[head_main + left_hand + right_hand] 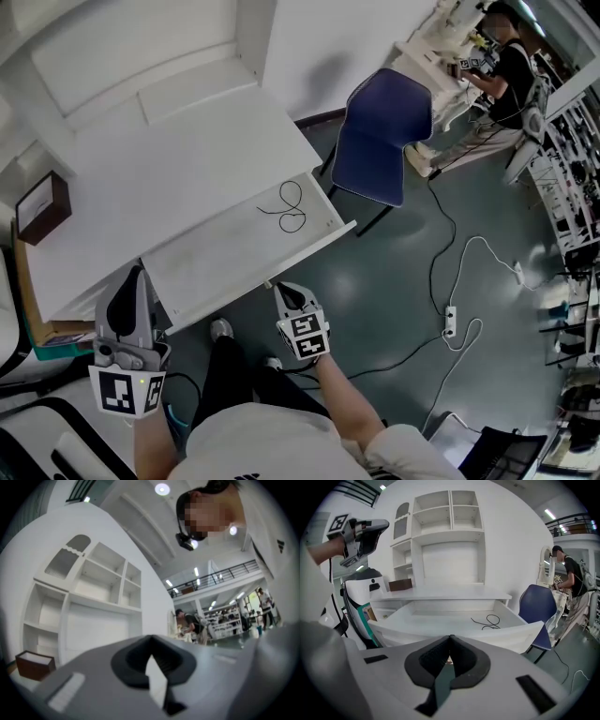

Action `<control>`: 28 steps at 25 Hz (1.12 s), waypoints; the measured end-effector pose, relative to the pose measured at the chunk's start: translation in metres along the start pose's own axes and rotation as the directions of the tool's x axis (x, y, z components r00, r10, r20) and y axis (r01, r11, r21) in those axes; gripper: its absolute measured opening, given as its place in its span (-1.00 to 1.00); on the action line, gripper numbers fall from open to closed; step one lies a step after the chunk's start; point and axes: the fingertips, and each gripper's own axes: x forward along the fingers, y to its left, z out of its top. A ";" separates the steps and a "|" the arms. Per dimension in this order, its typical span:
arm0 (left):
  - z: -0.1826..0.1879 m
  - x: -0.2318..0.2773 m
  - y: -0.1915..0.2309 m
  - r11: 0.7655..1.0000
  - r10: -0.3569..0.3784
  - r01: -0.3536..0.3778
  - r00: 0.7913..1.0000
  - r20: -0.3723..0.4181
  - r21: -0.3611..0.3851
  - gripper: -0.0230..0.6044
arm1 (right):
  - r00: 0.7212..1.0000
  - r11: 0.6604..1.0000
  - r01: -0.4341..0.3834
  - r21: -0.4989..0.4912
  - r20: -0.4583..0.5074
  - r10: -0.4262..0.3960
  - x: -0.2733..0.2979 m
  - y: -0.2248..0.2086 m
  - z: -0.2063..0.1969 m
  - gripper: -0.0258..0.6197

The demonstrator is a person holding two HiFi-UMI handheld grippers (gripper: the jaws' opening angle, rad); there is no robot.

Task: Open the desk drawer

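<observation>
Desk drawer (pixel 246 251): being shown pulled out of desk (pixel 187 159), long axis running across person's front, cable (pixel 291 208) lying inside.
Right gripper (pixel 284 292): being held pinched together, empty, just before front panel's middle.
Left gripper (pixel 131 278): likewise closed, empty, beside drawer's left end.

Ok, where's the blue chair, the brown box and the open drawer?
blue chair (pixel 373 164), head view, its blue surface
brown box (pixel 54 217), head view, its brown side
drawer (pixel 216 267), head view, bare floor inside

Wht drawer (pixel 217 259), blu chair (pixel 380 131)
</observation>
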 end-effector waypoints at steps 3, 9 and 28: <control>0.005 -0.002 -0.005 1.000 0.003 -0.003 1.000 0.009 0.003 -0.91 | 0.998 1.000 0.012 0.020 0.059 -0.013 -0.016 -0.004 0.017 -0.92; 0.013 -0.006 -0.019 1.000 0.001 -0.001 1.000 0.018 0.011 -0.91 | 0.984 0.999 0.032 0.037 0.175 -0.038 -0.047 -0.012 0.057 -0.92; 0.035 -0.015 -0.060 1.000 -0.031 0.031 0.998 0.062 -0.001 -0.91 | 0.890 0.996 0.087 0.006 0.449 -0.080 -0.149 -0.022 0.152 -0.92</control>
